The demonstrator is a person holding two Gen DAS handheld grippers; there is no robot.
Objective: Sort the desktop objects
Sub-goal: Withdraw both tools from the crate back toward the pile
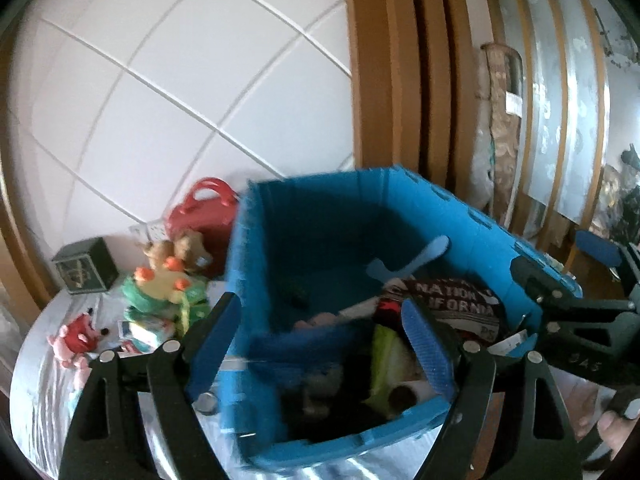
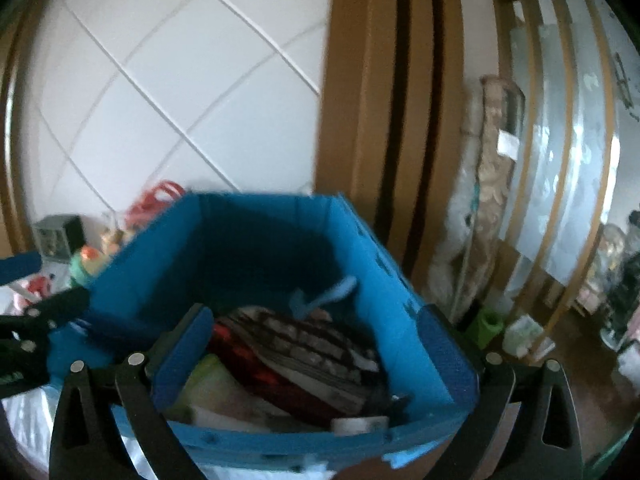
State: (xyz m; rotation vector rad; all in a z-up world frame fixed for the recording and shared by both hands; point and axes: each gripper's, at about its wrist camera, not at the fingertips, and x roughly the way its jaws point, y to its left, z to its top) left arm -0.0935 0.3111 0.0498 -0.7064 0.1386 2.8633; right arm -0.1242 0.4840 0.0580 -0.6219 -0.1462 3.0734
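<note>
Left wrist view: the left tongs (image 1: 324,344) stand wide, nothing pressed between their blue pads. They straddle the near left corner of a blue bin (image 1: 320,216), one pad outside its left wall, the other over its contents. Inside the bin, just ahead of the right pad, lies a dark printed cloth (image 1: 448,304), with a yellow-green item (image 1: 386,356) below it and a pale blue strap (image 1: 424,258) beyond. To the left of the tongs, on the white-covered surface (image 1: 44,380), sit a green and yellow plush toy (image 1: 164,292), a pink and red toy (image 1: 74,338), a dark box (image 1: 86,266) and a red case (image 1: 204,210) against the tiled wall. The right tongs (image 1: 568,308) show at the right edge, beside the bin's right wall.

In the right wrist view, the right tongs (image 2: 316,360) also gape wide, empty, pads either side of the bin's near end.
</note>
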